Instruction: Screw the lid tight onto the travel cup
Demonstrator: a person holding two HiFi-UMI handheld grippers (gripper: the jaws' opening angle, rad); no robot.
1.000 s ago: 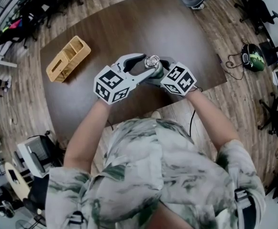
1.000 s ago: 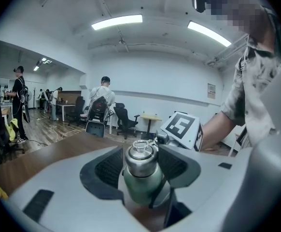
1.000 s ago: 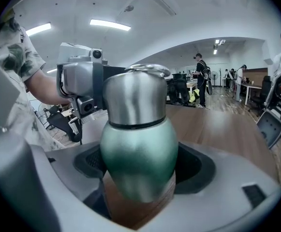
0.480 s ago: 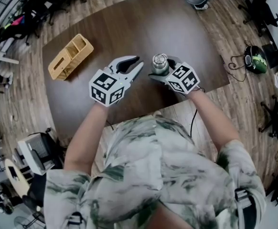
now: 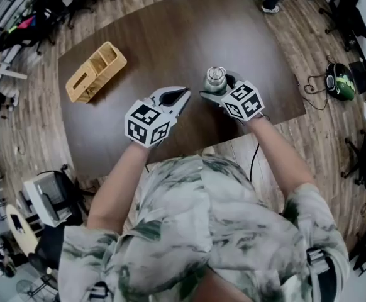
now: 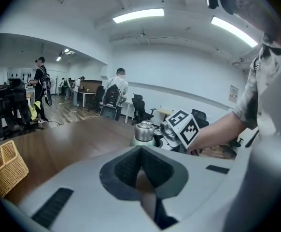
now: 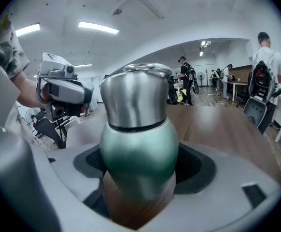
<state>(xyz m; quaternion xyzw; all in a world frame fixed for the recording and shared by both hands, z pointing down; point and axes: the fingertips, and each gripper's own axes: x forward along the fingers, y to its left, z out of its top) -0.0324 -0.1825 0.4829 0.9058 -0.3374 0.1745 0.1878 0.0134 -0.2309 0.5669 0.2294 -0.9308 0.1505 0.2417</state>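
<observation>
Right hand-held gripper [image 7: 139, 178] around green, steel-lidded cup [image 7: 138, 139]

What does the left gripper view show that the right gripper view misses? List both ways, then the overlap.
Left only: the left gripper shut on nothing, and a wicker basket on the table. Right only: the right gripper clamped on the green body of the travel cup. Both: the cup with its steel lid, the table.

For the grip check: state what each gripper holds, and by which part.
The right gripper holds the travel cup by its body, below the steel lid. The left gripper holds nothing; its jaws have just closed empty.
</observation>
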